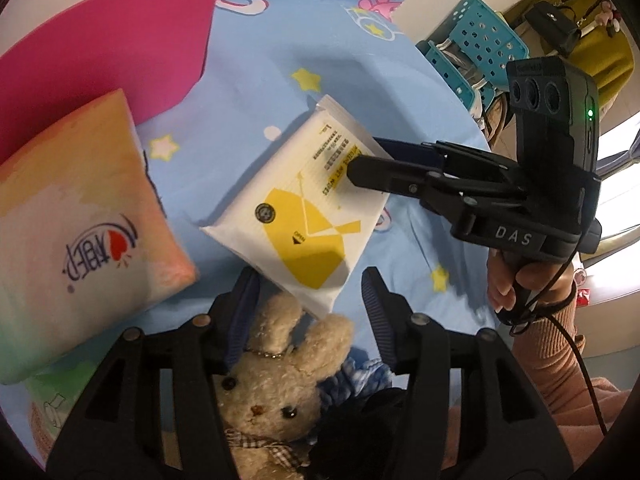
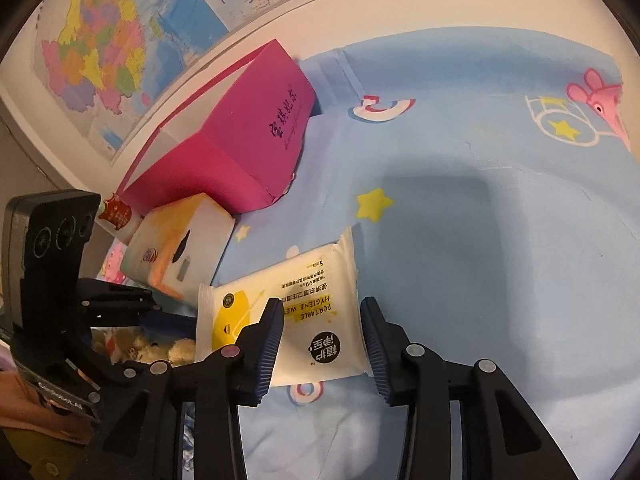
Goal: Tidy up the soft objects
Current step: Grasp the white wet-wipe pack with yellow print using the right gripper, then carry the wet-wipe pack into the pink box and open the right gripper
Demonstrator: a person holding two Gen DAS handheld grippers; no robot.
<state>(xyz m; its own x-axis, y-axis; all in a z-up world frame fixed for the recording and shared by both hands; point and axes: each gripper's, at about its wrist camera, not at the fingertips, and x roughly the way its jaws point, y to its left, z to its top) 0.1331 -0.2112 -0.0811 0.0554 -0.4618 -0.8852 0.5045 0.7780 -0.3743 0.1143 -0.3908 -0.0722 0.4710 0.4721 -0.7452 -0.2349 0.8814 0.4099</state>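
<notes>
A white and yellow pack of wet wipes [image 1: 304, 204] lies on the blue bedsheet [image 1: 256, 60]. My right gripper [image 2: 322, 320] is open, and the pack's near end [image 2: 296, 320] sits between its jaws. It also shows in the left wrist view [image 1: 360, 162], reaching in over the pack's right edge. My left gripper [image 1: 310, 284] is open above a beige plush bunny [image 1: 276, 376], whose ears rise between the jaws. A soft pastel tissue pack [image 1: 76, 232] lies to the left.
An open magenta box [image 2: 236, 136] stands at the back by the wall with the map [image 2: 120, 40]. The tissue pack [image 2: 180, 248] sits just before it. A teal perforated basket [image 1: 476, 52] and a yellow bag [image 1: 592, 40] stand off the bed's right side.
</notes>
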